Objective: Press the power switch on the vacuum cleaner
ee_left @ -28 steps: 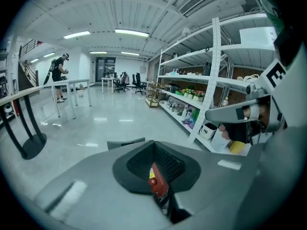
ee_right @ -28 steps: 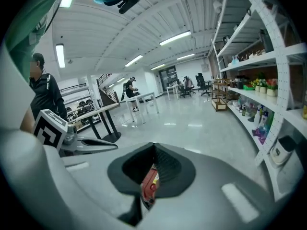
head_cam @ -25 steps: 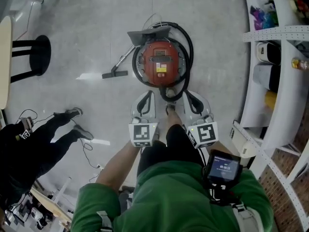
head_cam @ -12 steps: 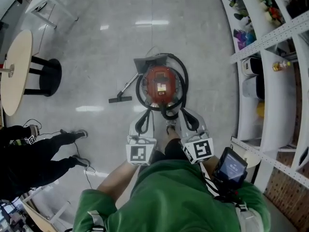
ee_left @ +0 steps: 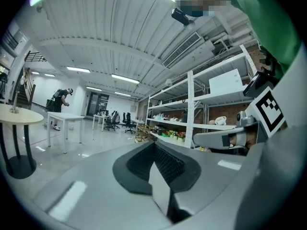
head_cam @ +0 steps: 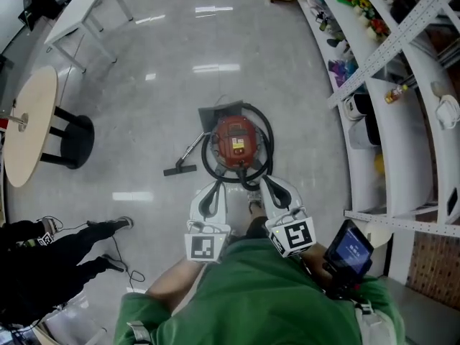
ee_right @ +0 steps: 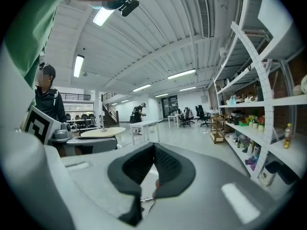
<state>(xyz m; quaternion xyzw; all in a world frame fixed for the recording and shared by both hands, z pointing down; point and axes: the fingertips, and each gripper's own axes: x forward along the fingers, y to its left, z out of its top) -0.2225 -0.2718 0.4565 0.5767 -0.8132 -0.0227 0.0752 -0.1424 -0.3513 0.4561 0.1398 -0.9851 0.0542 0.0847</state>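
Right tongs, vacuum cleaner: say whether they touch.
Apart. In the right gripper view the right tongs point across the room; the vacuum cleaner lies below.

Floor, by position from the tongs.
- Vacuum cleaner [head_cam: 236, 141]: just ahead of the left tongs [head_cam: 215, 186] and right tongs [head_cam: 264, 182], hose [head_cam: 269, 131] looped around it.
- Floor nozzle [head_cam: 179, 169]: ahead-left of the left tongs.
- Round table [head_cam: 29, 124]: well left.
- Shelves [head_cam: 402, 121]: along the right.
- Person's legs [head_cam: 68, 246]: left and behind.
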